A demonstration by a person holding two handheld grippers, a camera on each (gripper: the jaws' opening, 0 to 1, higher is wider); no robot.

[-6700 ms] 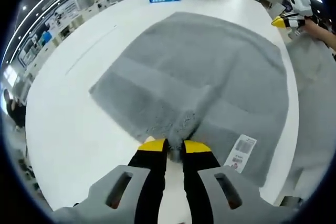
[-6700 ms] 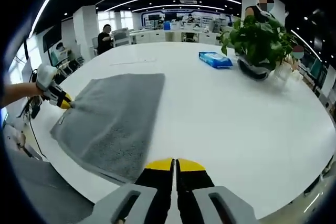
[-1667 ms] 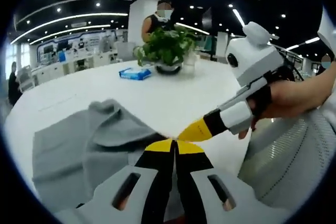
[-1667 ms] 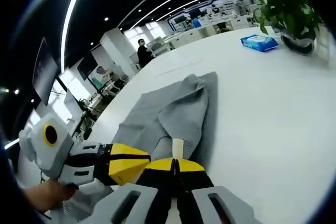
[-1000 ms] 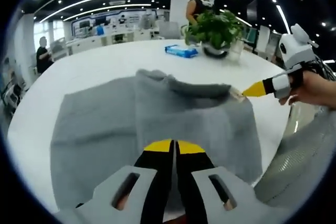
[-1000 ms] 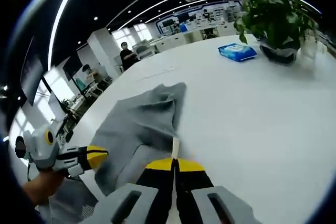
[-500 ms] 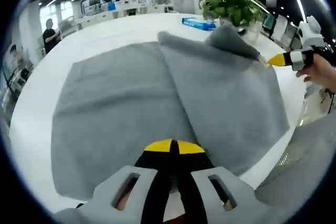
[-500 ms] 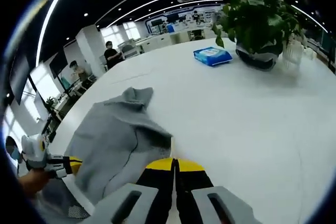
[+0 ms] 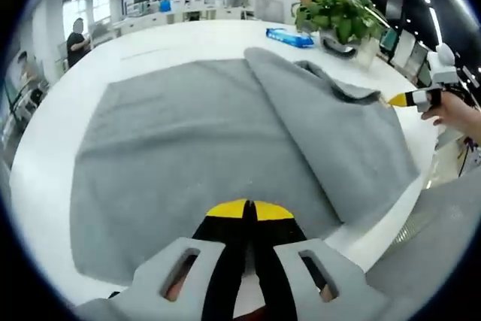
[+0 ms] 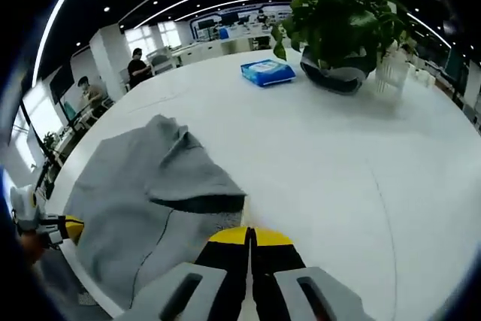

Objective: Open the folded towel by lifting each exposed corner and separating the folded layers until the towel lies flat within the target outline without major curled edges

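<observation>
A grey towel (image 9: pixel 188 133) lies spread on the white table (image 9: pixel 37 163). One layer is still folded over along a diagonal crease on its right side. My left gripper (image 9: pixel 246 208) is shut on the towel's near edge. Over at the right, my right gripper (image 9: pixel 406 98) pinches the folded layer's corner just above the table edge. In the right gripper view the towel (image 10: pixel 128 201) sits rumpled at the left, and my right gripper (image 10: pixel 250 232) is shut on its corner, where a pale label strip shows. My left gripper (image 10: pixel 64 229) shows at the far left edge.
A potted plant (image 10: pixel 342 20) and a blue packet (image 10: pixel 268 71) stand on the far part of the table (image 10: pixel 338 155); both also appear as plant (image 9: pixel 338 16) and packet (image 9: pixel 289 34). A grey mesh surface (image 9: pixel 443 246) lies beyond the table's right edge. People stand in the background.
My right gripper has drawn the folded layer's corner further away from my left gripper and lower, so the layer is opening out. My left gripper keeps its hold on the near edge.
</observation>
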